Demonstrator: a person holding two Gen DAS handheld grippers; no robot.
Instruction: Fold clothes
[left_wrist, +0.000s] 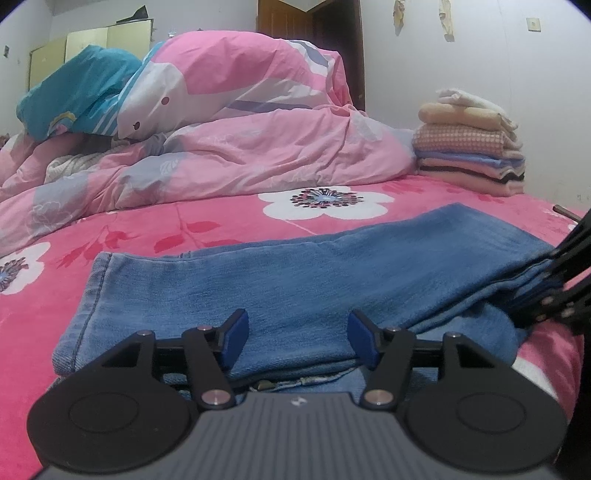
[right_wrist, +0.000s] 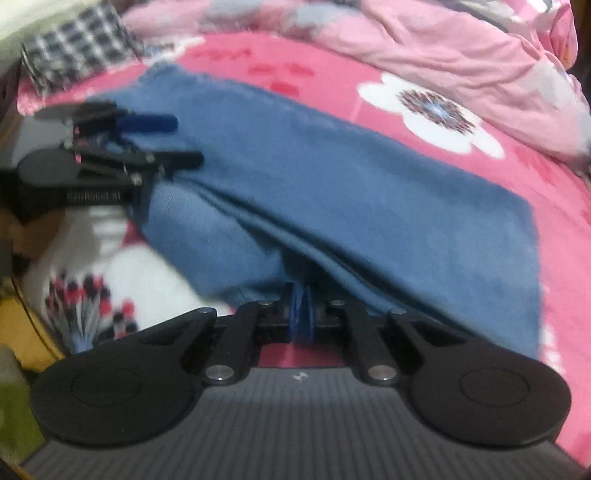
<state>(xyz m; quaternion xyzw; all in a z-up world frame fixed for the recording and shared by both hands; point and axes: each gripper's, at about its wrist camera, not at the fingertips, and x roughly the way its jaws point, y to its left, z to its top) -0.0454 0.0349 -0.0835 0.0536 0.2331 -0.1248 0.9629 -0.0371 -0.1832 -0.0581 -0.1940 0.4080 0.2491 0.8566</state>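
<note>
Jeans (left_wrist: 295, 280), blue denim, lie flat on a pink floral bed sheet (left_wrist: 221, 221), folded lengthwise, hem at left in the left wrist view. Left gripper (left_wrist: 297, 341) sits low over the near edge of the denim, blue pads (left_wrist: 236, 338) set apart w/ fabric between them; pads look clear of the cloth, not pinching. Right gripper (right_wrist: 302, 310) is closed tight, blue pads pressed together on a fold of the jeans, which rises in a ridge from that pinch; this view is blurred. In the left wrist view the right gripper enters at far right, touching the jeans' right end. Behind the jeans, a rumpled pink duvet (left_wrist: 240, 155) & a teal pillow (left_wrist: 77, 96) fill the far side of the bed. Stack of folded clothes (left_wrist: 471, 147) stands far right, near the wall. Checked black-white fabric (right_wrist: 77, 44) lies at the far left corner in the right wrist view.
</note>
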